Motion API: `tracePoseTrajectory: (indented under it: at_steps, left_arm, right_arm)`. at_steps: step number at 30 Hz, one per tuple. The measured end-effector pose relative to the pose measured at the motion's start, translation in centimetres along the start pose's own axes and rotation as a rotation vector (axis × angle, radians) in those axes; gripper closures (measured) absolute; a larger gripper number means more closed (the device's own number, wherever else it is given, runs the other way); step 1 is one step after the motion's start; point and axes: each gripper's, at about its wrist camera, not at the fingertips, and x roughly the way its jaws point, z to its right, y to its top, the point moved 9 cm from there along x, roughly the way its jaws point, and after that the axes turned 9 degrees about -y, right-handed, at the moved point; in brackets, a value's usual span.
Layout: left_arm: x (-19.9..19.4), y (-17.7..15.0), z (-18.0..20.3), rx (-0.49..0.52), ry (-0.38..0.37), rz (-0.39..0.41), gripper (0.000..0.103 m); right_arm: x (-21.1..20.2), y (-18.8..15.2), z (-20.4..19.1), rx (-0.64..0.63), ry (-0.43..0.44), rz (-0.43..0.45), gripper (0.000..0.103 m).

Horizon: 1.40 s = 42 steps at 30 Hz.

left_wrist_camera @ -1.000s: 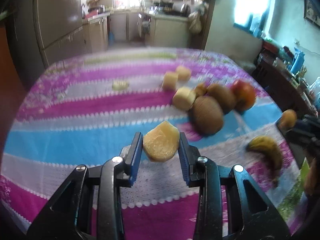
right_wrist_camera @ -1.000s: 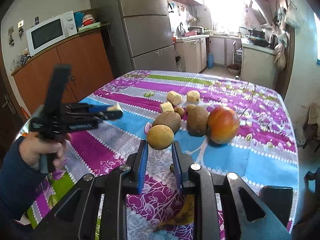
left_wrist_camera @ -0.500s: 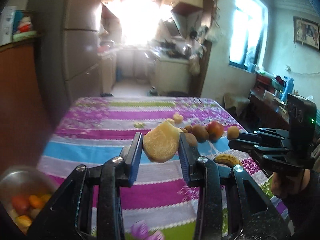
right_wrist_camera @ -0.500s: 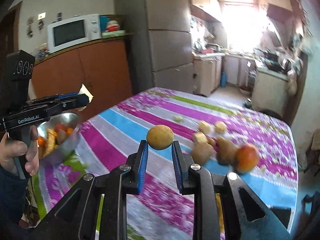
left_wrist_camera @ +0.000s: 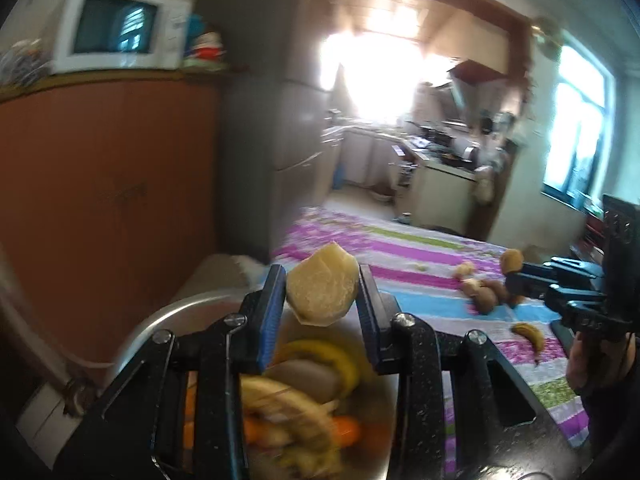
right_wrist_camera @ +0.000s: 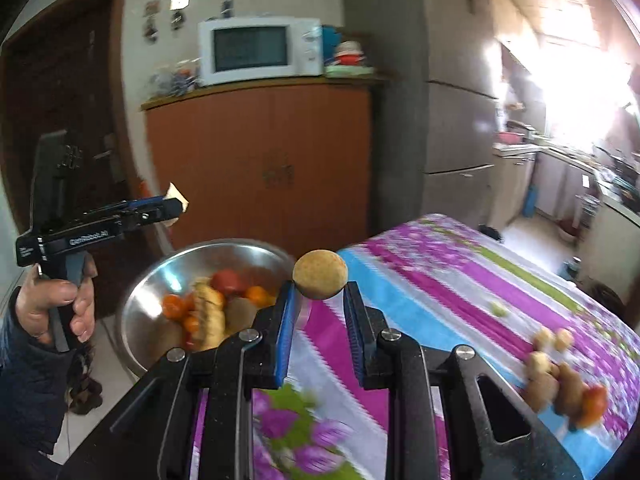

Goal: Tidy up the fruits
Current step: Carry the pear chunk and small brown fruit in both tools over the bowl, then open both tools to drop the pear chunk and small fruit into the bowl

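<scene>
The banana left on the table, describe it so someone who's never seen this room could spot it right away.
Find the striped purple, blue and white tablecloth, then its near edge, on the side away from the steel bowl. The banana lies there alone on a pale stripe, nearer than the cluster of brown fruit. It is the only long, curved, yellow-brown piece; the others are rounded or chunky.

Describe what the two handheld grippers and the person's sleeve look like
Both grippers are black, speckled metal linkages with silver pivot bolts and two fingers lined with blue pads. Seen from the right wrist camera, the left gripper is a pistol-style tool with a blue trigger, white lettering along its body and an upright black block at the back. The sleeve is dark navy.
</scene>
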Motion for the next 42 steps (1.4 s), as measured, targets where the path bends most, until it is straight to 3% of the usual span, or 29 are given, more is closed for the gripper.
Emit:
tracePoseTrajectory:
  at_steps: [5,12,26,29,36,39,40,42]
  left_arm:
    - [0.2,-2.2,-3.8,-0.060,0.050,-0.052,0.067]
    - [2.2,-5.4,-5.2,-0.076,0.049,-0.166,0.067]
    - [2.4,-7.8,-6.5,-0.093,0.034,-0.237,0.067]
    - [2.7,-7.6,-6.7,-0.098,0.035,-0.241,0.065]
    - [2.6,-7.0,-6.8,-0.098,0.057,-0.225,0.041]
    - [2.4,-6.5,-6.2,-0.092,0.058,-0.207,0.033]
    - [2.4,-6.3,-5.9,-0.088,0.055,-0.200,0.031]
    - [2.2,-5.6,-5.0,-0.072,0.045,-0.183,0.030]
  right_arm:
    - [4.4,0.0,-5.2,-0.049,0.092,-0.080,0.076]
    - [9.6,-1.8,-9.5,-0.107,0.144,-0.188,0.076]
    - [13.7,-4.3,-10.6,-0.127,0.169,-0.309,0.075]
    - [13.9,-4.4,-10.6,-0.120,0.173,-0.313,0.075]
    - [12.9,-3.6,-9.3,-0.071,0.166,-0.265,0.069]
    - [11.3,-3.2,-7.7,-0.039,0.141,-0.216,0.054]
    - [10.5,-3.2,-7.1,-0.026,0.125,-0.196,0.043]
    - [8.5,-3.7,-4.8,0.006,0.097,-0.159,0.042]
